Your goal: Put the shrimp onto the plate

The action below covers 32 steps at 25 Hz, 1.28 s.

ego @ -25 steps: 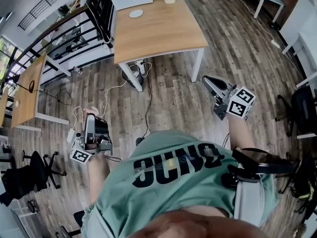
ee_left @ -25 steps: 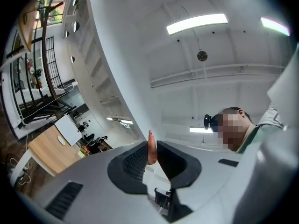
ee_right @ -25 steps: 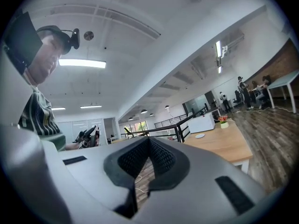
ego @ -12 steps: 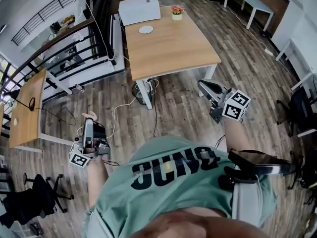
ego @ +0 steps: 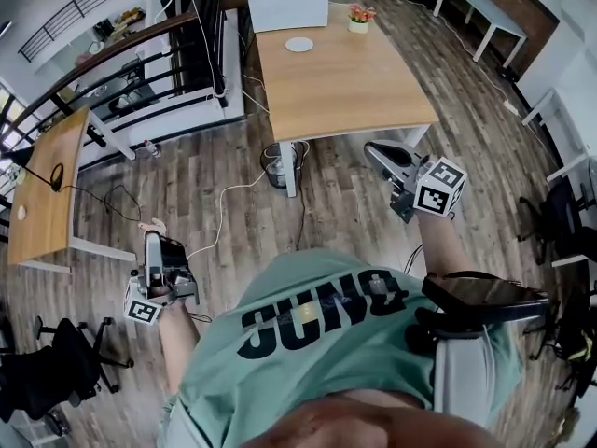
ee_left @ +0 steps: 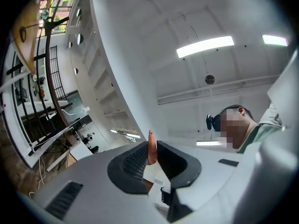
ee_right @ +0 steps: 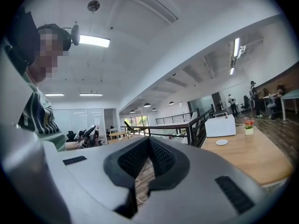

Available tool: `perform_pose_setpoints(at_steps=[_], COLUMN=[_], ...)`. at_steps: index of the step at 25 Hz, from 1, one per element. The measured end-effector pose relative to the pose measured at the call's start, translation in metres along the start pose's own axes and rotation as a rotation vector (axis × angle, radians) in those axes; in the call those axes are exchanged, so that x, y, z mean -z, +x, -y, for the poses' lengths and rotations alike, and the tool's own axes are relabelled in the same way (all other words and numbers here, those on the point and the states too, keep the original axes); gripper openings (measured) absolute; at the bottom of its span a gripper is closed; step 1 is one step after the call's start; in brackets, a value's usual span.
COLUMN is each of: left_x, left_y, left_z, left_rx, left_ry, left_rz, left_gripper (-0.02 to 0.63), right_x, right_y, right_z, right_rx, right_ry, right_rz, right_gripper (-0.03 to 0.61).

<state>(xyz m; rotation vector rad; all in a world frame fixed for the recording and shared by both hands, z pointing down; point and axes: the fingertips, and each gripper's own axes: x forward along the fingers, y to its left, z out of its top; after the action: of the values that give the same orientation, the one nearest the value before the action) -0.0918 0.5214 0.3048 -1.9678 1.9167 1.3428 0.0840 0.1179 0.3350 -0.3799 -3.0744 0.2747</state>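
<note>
Across the shirt (ego: 308, 367), dark lettering (ego: 317, 308), shrimp (ee_left: 151, 149) in left gripper (ee_left: 153, 144)

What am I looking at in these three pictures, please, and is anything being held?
A person holds a two-jaw gripper in each hand. One picture comes from a camera on the person's head, looking down; the other two come from cameras riding on the grippers. The left gripper is clamped on a shrimp; the right gripper is shut and empty. Ahead stands a wooden table with a white plate, a white box and a small flower pot.
</note>
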Motion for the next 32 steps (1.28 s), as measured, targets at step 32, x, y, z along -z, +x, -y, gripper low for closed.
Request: perform_pose_setpoints(at_steps=[32], left_x=[0.146], left_y=[0.300], left_z=[-0.132], left_rx=[-0.125], left_ry=[0.160], left_rz=[-0.056], left_gripper=[0.063], right_x=[-0.026], right_y=[0.073], right_z=[0.378], right_rx=[-0.196], right_ry=[0.116], right_rz=[0.051], right_gripper=[0.005])
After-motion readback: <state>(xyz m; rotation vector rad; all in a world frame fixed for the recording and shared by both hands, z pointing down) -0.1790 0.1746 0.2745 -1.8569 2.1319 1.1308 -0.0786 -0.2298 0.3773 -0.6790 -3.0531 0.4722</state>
